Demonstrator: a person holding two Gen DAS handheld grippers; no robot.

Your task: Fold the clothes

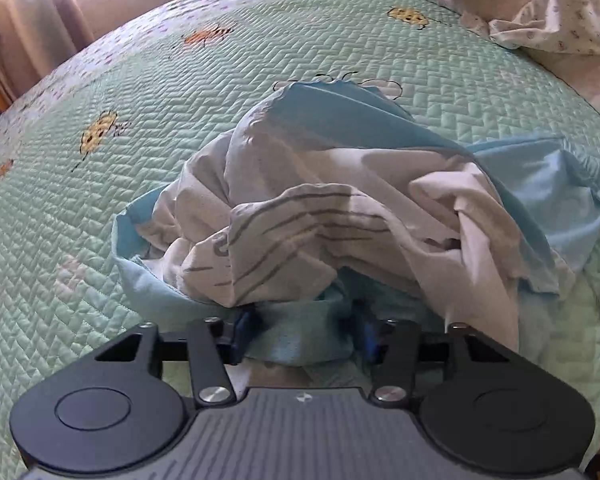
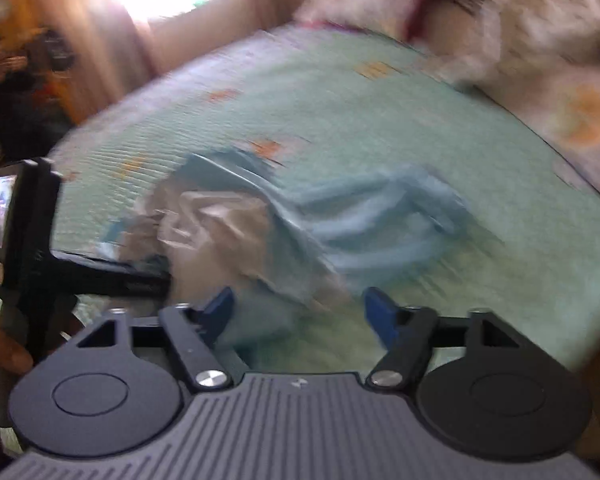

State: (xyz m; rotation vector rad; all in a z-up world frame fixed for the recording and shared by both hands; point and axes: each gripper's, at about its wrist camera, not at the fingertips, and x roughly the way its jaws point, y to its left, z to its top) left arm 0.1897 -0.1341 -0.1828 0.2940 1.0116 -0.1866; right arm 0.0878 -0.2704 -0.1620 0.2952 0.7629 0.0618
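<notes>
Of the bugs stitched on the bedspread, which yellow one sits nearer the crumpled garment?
The yellow bug left of the garment; the other yellow bug lies far back near the pillows.

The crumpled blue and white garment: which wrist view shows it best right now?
The left wrist view: the garment is sharp and centred on the quilt, its grey stripes clear. The right wrist view shows it only as a motion-blurred heap.

Left tongs (image 1: 306, 330) angle steeply down, blue pads pinching a cloth fold. Right tongs (image 2: 300, 312) tilt down, parted around blurred cloth.
</notes>
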